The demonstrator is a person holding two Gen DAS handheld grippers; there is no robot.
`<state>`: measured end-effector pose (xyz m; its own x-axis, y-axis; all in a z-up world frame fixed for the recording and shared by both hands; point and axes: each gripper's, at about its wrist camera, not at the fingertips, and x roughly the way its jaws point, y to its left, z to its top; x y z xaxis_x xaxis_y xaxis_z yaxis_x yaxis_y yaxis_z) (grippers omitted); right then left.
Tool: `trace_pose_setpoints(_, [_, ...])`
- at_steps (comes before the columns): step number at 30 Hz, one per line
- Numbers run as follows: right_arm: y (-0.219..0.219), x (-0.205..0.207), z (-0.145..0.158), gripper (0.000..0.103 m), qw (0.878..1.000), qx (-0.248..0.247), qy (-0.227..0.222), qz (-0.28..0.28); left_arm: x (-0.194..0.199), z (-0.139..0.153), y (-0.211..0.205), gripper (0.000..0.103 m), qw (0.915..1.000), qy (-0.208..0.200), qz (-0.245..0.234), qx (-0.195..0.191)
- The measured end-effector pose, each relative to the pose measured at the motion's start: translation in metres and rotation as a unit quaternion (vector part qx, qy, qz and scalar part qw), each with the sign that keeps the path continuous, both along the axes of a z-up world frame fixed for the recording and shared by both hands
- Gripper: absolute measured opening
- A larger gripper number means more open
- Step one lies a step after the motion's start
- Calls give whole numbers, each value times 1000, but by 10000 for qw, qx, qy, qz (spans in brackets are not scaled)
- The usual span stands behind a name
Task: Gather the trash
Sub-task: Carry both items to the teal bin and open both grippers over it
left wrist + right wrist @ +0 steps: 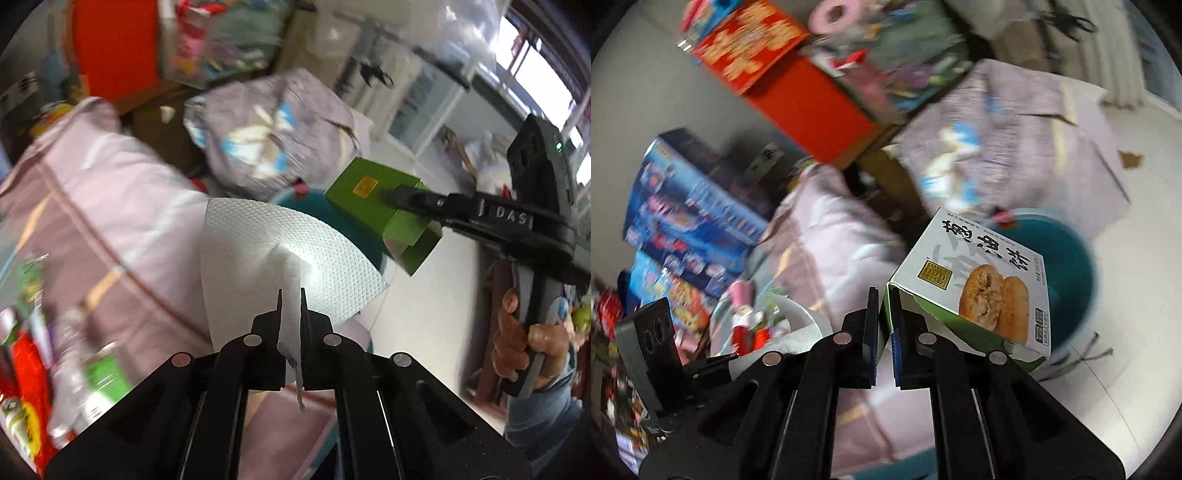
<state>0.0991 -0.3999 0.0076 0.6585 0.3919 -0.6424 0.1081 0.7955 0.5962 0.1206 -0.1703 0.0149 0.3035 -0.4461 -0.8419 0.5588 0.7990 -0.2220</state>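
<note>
Left claw (291,295) is pinching the tissue (280,254), right claw (884,295) is gripping the box (975,284) by one flap; either could be slipping loose short of the bucket (1067,266).

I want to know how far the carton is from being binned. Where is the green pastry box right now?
The green pastry box is clamped by a flap in the right gripper, held in the air just in front of the teal bin, right of the pink bedding.
</note>
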Motion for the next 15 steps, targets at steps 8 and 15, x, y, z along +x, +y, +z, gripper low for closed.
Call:
trace_pose_setpoints(8, [-43, 12, -37, 6, 9986, 224, 331, -342, 34, -60, -84, 6, 9964, 506, -532, 422])
trace_pose_setpoints(15, [-58, 29, -58, 6, 9973, 298, 548, -395, 56, -89, -116, 58, 9947, 587, -555, 629])
